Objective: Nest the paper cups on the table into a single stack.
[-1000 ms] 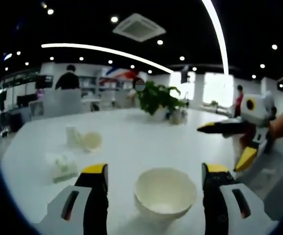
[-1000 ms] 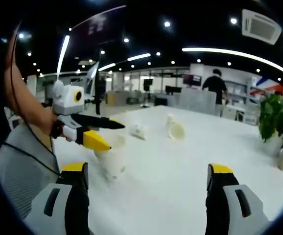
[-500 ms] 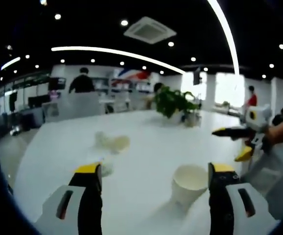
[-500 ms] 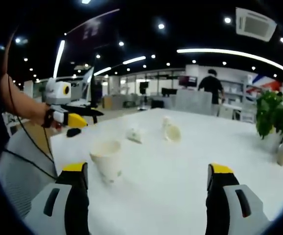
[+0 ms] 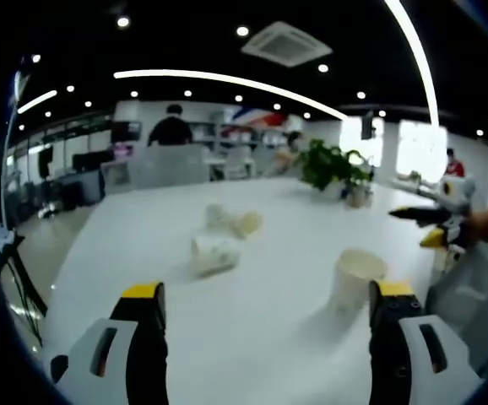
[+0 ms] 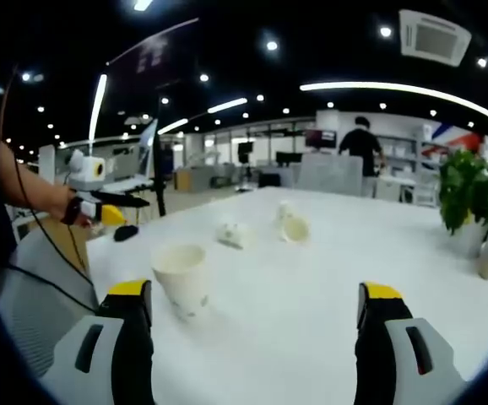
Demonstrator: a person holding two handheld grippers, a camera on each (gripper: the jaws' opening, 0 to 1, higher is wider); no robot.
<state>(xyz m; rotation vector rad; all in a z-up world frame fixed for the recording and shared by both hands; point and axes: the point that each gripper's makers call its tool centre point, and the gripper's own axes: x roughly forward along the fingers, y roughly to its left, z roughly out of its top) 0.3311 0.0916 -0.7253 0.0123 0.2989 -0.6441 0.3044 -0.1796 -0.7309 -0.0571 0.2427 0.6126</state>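
Both tools are wide and hold nothing: the left tool (image 5: 265,312) and right tool (image 6: 252,308) hang over the white desk (image 6: 311,287). An upright cup (image 6: 181,278) stands just inside the right tool's left jaw. Farther out lie two more cups (image 6: 231,233) (image 6: 293,226), apparently tipped over. A plant (image 6: 472,198) sits beyond.

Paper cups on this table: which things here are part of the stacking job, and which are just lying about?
Job:
- upright paper cup, nearest the grippers
- paper cup on its side
- another tipped cup beyond it, maybe with one more beside it; too blurred to count

Lying about:
- potted plant at the far table edge
- small dark object near the table's edge
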